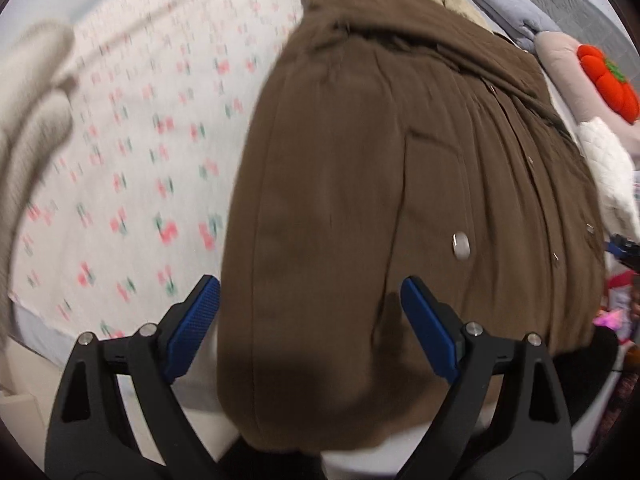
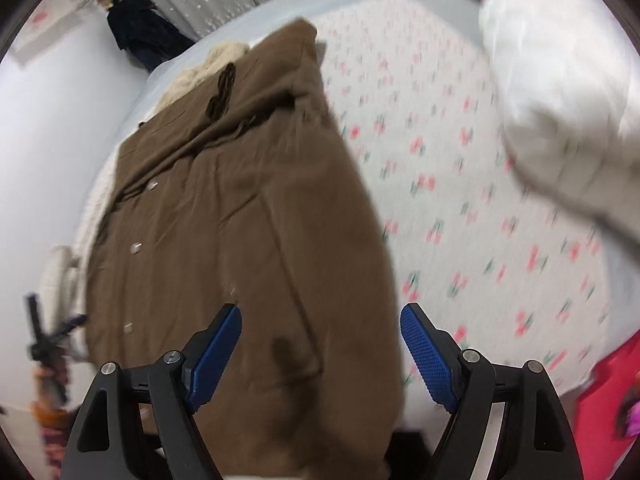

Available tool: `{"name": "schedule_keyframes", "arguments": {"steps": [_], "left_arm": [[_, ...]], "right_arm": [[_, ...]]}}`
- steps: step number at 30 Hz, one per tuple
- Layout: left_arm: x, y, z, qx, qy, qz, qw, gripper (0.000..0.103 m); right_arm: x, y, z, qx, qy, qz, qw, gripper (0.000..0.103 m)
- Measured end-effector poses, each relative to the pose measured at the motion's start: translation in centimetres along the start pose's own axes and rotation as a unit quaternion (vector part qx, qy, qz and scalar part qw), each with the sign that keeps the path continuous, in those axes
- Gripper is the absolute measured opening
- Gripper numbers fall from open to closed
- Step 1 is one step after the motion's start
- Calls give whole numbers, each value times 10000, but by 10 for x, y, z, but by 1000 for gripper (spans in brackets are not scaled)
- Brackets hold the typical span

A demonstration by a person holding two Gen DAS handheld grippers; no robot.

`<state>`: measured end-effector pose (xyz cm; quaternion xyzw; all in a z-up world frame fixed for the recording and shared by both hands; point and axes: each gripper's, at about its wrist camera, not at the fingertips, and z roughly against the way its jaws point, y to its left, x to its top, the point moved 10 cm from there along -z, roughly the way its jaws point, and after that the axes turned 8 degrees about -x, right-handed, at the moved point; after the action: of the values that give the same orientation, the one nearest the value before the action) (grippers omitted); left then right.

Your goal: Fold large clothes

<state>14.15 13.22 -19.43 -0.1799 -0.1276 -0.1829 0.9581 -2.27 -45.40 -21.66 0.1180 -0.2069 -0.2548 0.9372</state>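
Observation:
A large brown coat [image 1: 400,200] with metal snap buttons and a cream fleece lining lies lengthwise on a bed, its hem hanging over the near edge. It also shows in the right wrist view [image 2: 240,220]. My left gripper [image 1: 310,300] is open and empty, hovering above the coat's lower left part. My right gripper [image 2: 320,328] is open and empty, above the coat's lower right edge. The blue pads [image 2: 218,344] touch nothing.
A white bedspread with cherry print [image 1: 140,140] covers the bed. A beige cushion [image 1: 32,100] lies at the left. A pink pillow with a red plush [image 1: 608,80] and grey bedding [image 1: 496,4] lie beyond the coat. A white pillow [image 2: 560,100] and dark clothing [image 2: 140,32] show in the right wrist view.

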Motion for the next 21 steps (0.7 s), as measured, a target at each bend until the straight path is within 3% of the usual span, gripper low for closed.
{"name": "schedule_keyframes", "arguments": {"steps": [6,11,13,18,21], "left_arm": [[-25,7,4,-800,165,216,9964,92],[-37,2,8,-1333,275,299,9902,92],[-41,-3,10,-1598,270,325,9862,92],[-42,-12,14,-2414,172,567,9686,88],[-44,-22,17,-2653,152,490,9628,84]], "right_arm": [[-20,-12,-16,228,397,-207,9987,84],[-29,-15,-20,840,562,-676,9926,83],[-37,-10,-18,1182,724,-761,9874,78],[-50,-1,-15,1424,805,-781,9834,63],[-55,5,-7,1850,791,-856,9758,52]]}}
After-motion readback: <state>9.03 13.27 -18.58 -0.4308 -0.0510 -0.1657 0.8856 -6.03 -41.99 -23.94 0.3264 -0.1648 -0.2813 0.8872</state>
